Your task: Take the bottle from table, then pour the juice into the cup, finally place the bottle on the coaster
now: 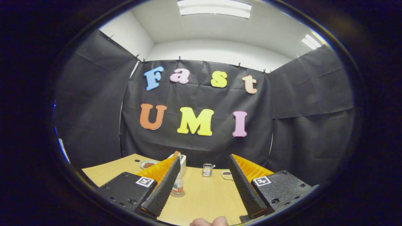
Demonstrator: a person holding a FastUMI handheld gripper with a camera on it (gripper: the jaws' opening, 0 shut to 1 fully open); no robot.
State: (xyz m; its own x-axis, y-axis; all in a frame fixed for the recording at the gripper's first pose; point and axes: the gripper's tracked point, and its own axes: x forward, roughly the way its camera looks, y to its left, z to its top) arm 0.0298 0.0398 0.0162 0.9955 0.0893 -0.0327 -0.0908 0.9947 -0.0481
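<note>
My gripper [204, 158] is open, its fingers spread wide above a light wooden table [207, 197]. A small clear bottle [177, 187] with an orange-red label stands on the table, half hidden behind the inner edge of my left finger [163, 188]. Just beyond the bottle, at that finger's tip, a white cup [183, 164] shows in part. A round greyish coaster or dish with a brown centre [148, 164] lies farther left, beyond the left finger. Nothing is held between the fingers.
A small metal container [207, 169] stands at the table's far edge between the fingers, with a small dish of dark bits [226, 174] by my right finger. A dark spot [137, 160] marks the far left. Part of a hand [209, 222] shows at the bottom.
</note>
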